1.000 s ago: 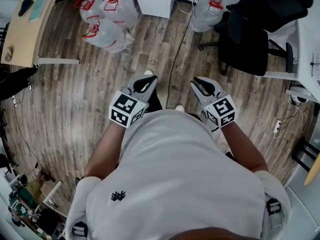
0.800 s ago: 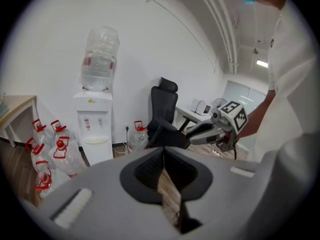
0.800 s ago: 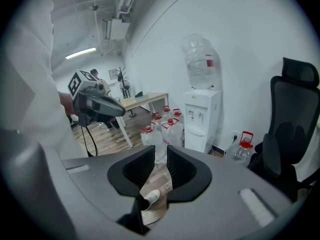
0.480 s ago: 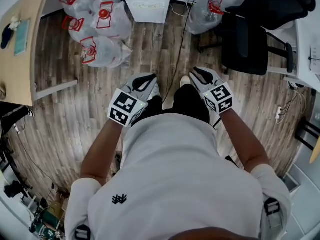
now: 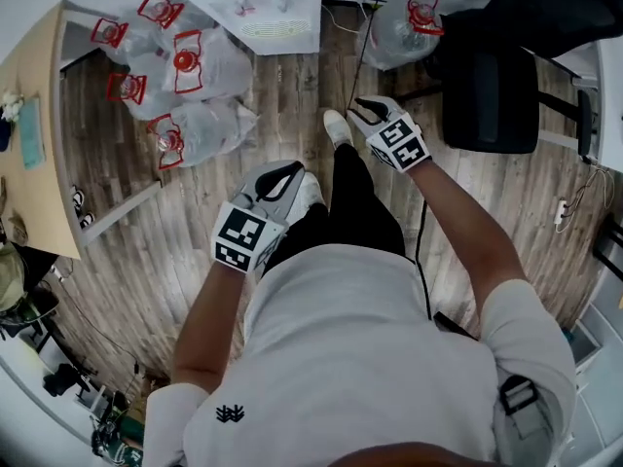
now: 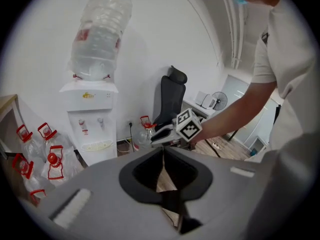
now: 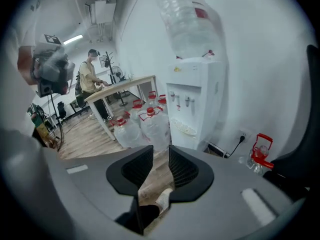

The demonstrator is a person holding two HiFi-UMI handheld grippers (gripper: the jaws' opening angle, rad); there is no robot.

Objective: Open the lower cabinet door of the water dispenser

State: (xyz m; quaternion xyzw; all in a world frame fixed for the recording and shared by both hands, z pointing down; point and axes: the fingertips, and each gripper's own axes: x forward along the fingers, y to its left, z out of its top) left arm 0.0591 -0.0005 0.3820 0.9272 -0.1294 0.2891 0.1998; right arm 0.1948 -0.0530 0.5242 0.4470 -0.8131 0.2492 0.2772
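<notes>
Wood floor (image 5: 282, 95), water dispenser (image 5: 258, 3) now nearer; right gripper (image 5: 360, 106) just parted, empty; left gripper (image 5: 292, 168) closed.

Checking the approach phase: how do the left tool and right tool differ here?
The left tool has its tips together; the right tool has just been opening, tips apart, nothing between them. The right tool reaches ahead toward the water dispenser; the left tool sits back by the person's leg. Both are empty and short of it.
</notes>
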